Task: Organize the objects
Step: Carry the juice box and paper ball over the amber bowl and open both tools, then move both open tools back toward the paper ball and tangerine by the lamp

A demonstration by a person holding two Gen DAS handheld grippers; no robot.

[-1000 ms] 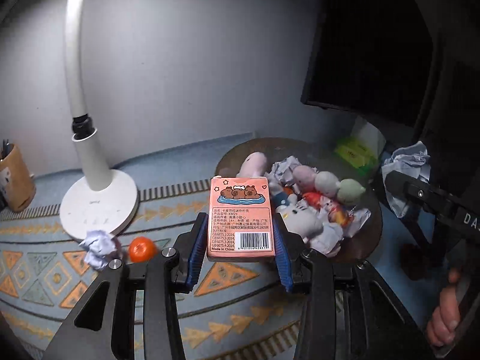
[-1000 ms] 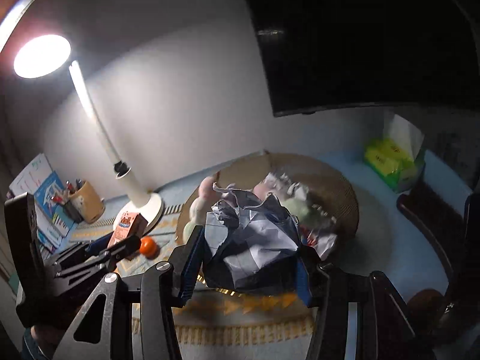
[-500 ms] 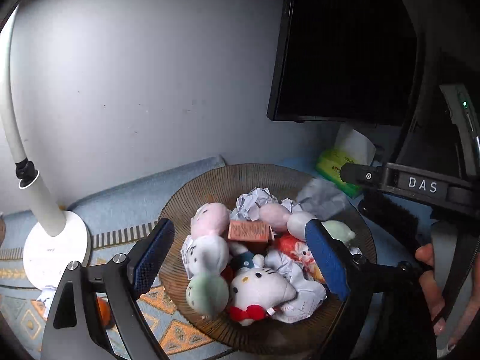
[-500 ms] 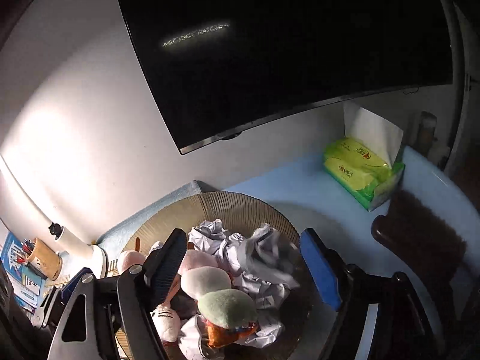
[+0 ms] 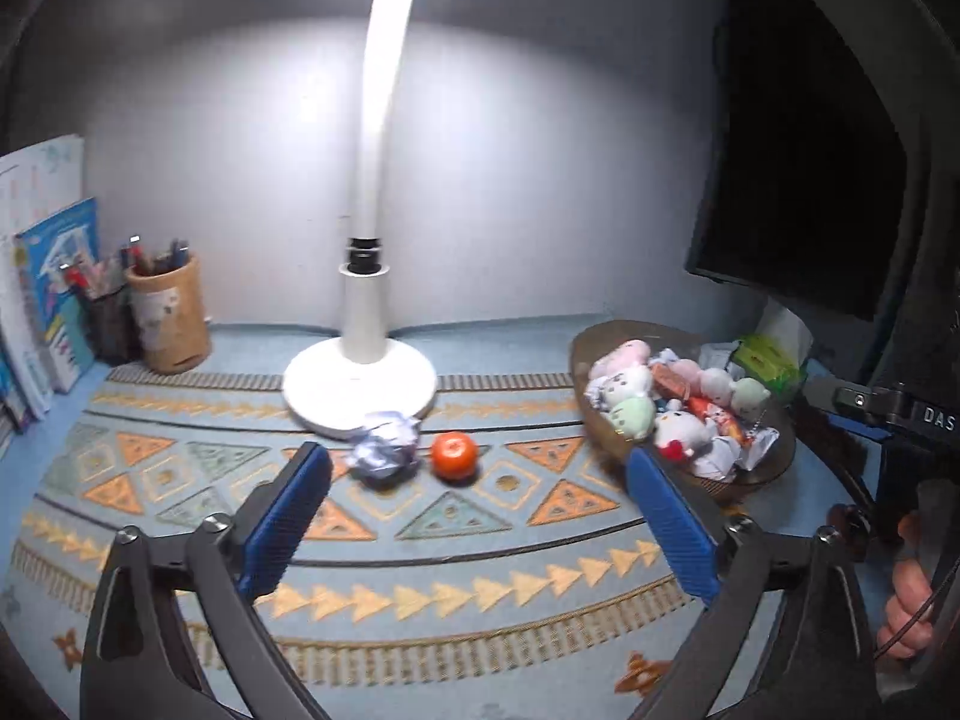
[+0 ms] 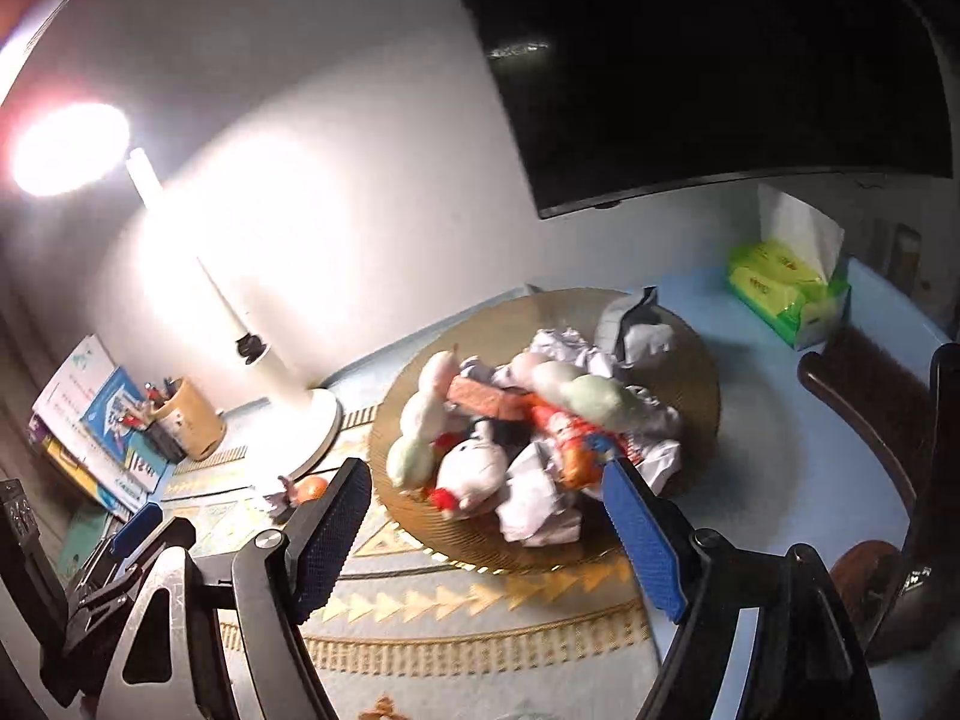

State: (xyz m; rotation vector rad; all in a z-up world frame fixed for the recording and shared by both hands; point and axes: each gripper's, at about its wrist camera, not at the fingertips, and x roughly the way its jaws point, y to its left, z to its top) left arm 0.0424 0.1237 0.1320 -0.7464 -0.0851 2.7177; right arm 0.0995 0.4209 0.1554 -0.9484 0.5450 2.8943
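A round brown wicker plate holds several small plush toys, crumpled papers and a pink box. A crumpled paper ball and a small orange lie on the patterned mat in front of the lamp base. My left gripper is open and empty, above the mat, short of the paper ball and orange. My right gripper is open and empty, just in front of the plate. The left gripper also shows at the lower left of the right wrist view.
A white desk lamp stands behind the mat. A pen cup and books are at the far left. A green tissue pack lies beyond the plate. A dark monitor hangs at the back right.
Both grippers opened, leaving the pink box and the crumpled paper on the plate. Since then the left gripper swung left toward the mat and the right gripper pulled back from the plate.
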